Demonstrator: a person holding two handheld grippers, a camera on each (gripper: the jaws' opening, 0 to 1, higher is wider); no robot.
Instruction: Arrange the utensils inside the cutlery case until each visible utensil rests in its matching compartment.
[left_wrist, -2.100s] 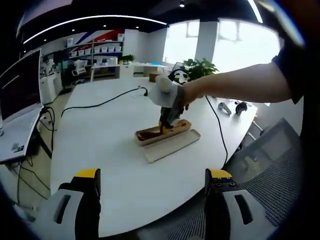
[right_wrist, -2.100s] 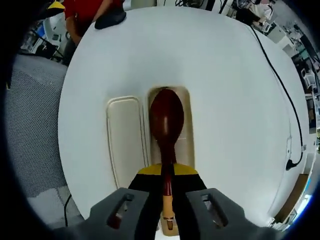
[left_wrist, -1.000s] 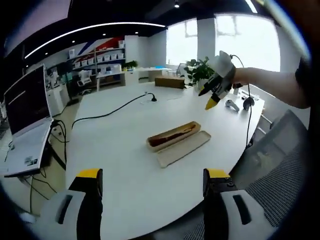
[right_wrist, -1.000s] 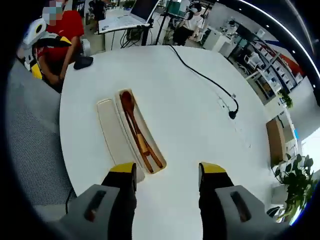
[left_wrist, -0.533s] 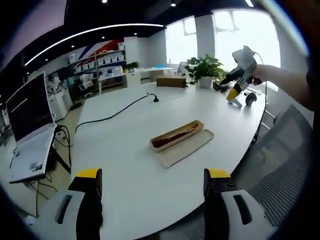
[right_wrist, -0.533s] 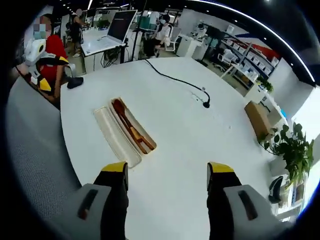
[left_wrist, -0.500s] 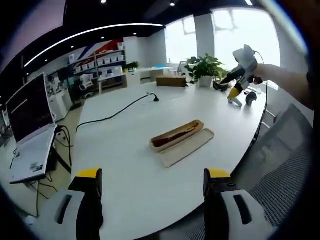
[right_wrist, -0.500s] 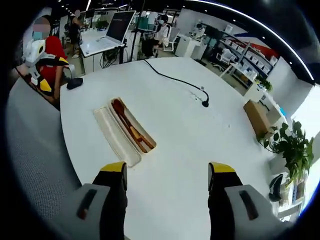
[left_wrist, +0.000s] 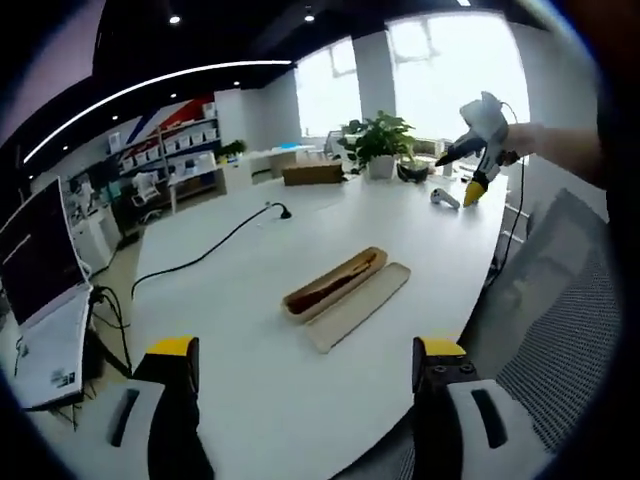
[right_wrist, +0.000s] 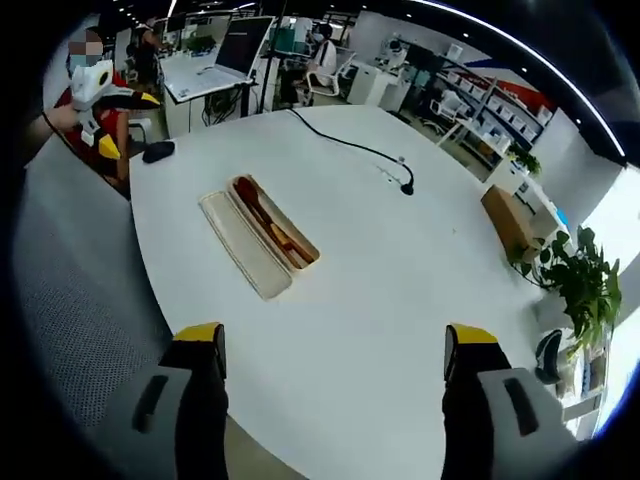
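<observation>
Your left hand-held gripper (left_wrist: 305, 375) has two broad grey jaws, each capped with a yellow tip and backed by black inner padding; each grey face carries a dark oblong slot. Your right hand-held gripper (right_wrist: 336, 365) is built the same way: grey jaw bodies, yellow caps, black inner faces, one slotted recess per jaw. Seen from the left gripper view, the right hand-held gripper has a white body with a dark section and a yellow tip. You wear a red top (right_wrist: 88, 130).
</observation>
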